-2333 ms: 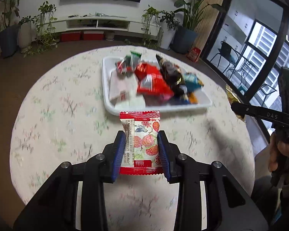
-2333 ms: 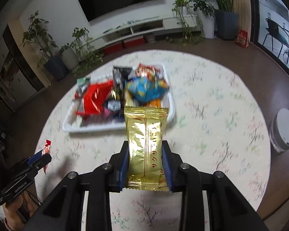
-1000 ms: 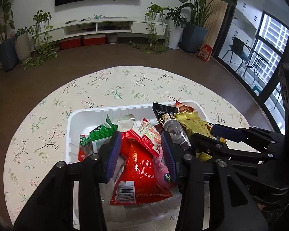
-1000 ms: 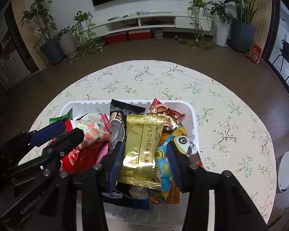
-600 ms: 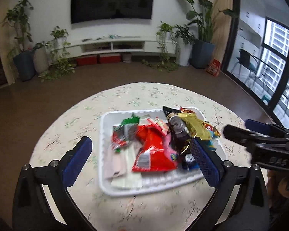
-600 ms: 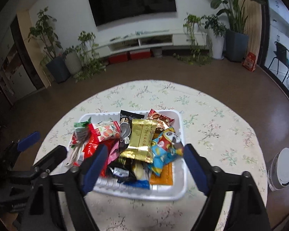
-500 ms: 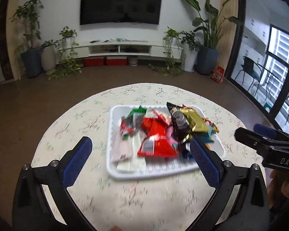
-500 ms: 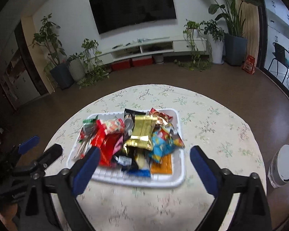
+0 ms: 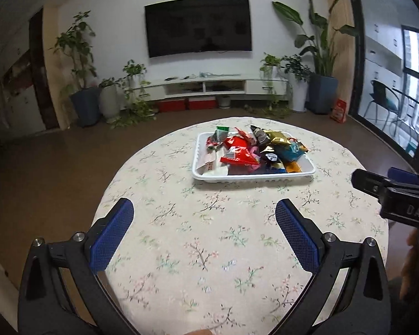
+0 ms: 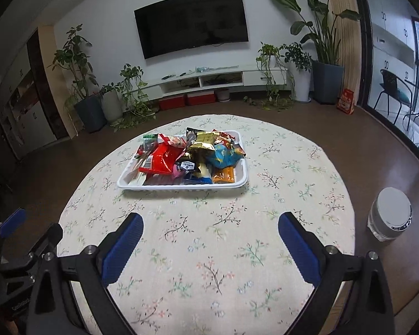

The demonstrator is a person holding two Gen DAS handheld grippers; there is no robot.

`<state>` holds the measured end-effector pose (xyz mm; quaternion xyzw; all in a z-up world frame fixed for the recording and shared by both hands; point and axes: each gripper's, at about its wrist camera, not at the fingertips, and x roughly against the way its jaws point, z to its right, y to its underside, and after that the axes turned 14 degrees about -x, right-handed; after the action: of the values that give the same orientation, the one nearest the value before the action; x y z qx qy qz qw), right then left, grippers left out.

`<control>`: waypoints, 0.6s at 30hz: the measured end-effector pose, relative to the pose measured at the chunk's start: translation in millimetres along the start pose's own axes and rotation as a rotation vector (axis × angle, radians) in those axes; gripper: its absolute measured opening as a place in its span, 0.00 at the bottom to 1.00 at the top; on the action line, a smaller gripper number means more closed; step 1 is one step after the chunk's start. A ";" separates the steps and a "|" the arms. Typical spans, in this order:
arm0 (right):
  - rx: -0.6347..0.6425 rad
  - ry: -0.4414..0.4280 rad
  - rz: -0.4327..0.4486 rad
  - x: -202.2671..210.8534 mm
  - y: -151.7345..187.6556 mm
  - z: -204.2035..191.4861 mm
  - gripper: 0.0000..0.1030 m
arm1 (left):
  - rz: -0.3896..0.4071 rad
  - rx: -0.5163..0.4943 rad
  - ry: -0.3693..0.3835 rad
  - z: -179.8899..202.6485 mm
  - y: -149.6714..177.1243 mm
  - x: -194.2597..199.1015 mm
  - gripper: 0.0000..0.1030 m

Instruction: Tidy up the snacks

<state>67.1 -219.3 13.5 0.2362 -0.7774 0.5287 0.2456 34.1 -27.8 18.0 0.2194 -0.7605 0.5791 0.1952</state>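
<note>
Standing wide apart and empty, the jaws of the left gripper (image 9: 204, 231) and right gripper (image 10: 211, 244) hover over the floral tablecloth (image 10: 209, 237), well apart from the snacks (image 10: 192, 155). These lie piled together in the white tray (image 10: 181, 187) across the table, so the job looks finished. The right gripper's body reads "DAS"; the packet writing is too small to read.

Soft daylight; sharp focus; fisheye-bent, vignetted edges.

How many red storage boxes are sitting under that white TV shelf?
2. The left red box and the right red box sit side by side on the floor beneath the white TV shelf, below the television. Plants beside the shelf could hide others.
</note>
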 end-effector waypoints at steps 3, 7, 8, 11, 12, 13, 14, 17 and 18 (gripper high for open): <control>0.001 0.004 0.021 20.1 3.9 -0.8 0.97 | -0.042 0.062 -0.032 -4.1 2.8 15.3 1.00; -0.003 0.007 0.037 42.1 7.8 -1.9 0.97 | -0.042 0.045 -0.054 -7.0 -4.0 34.0 1.00; 0.001 0.010 0.044 47.6 9.5 -2.9 0.97 | -0.042 0.037 -0.052 -5.8 -4.8 39.0 1.00; 0.016 0.015 0.058 62.8 13.5 -7.0 0.97 | -0.070 0.028 -0.014 -5.1 -11.8 43.4 1.00; 0.019 0.010 0.060 68.3 14.5 -8.2 0.97 | -0.067 0.021 -0.010 -3.6 -13.0 46.3 1.00; 0.021 0.008 0.067 74.4 15.9 -9.2 0.97 | -0.063 0.013 -0.013 -2.1 -13.1 49.8 1.00; 0.025 0.015 0.073 78.8 17.3 -10.2 0.97 | -0.064 0.003 -0.016 0.2 -12.5 53.4 1.00; 0.034 0.024 0.068 91.0 18.5 -11.4 0.97 | -0.072 0.002 -0.005 2.7 -12.5 61.2 1.00; 0.032 0.025 0.067 94.5 18.0 -11.1 0.97 | -0.072 0.009 -0.004 2.6 -11.5 64.9 1.00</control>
<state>-15.3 -213.1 64.0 0.2071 -0.7732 0.5519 0.2337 -13.3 -40.0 62.2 0.2484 -0.7500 0.5746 0.2135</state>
